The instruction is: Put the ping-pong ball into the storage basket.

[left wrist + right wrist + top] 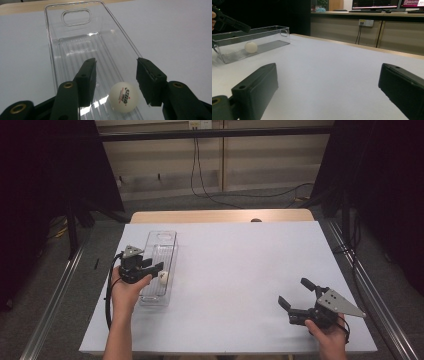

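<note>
**Over the Clear Bin, a Ball Lay Between Spread Jaws**

Inside the clear bin (162, 236), toward its near end, a white table-tennis ball (163, 278) rested on the ribbed floor. It sat close to the bin's right-hand long wall as the high view showed it. The bin itself lay lengthwise on the left part of the white table (240, 270), with its handle cut-out at the far end.

Just above the near half of the bin, the left gripper (159, 270) hung with its jaws pointing across the opening. In the left gripper view its two black jaws stood spread. The ball (123, 97) lay lower between them, nearer the right-hand jaw, and neither pad pressed on it. Red and black print showed on the ball's face.

Well to the right of the bin, near the table's front edge, the right gripper (292, 291) was held low in the person's right hand. Its jaws were spread wide with nothing between them. They pointed back toward the bin (269, 37), where the ball (251, 47) showed through the clear wall.
</note>
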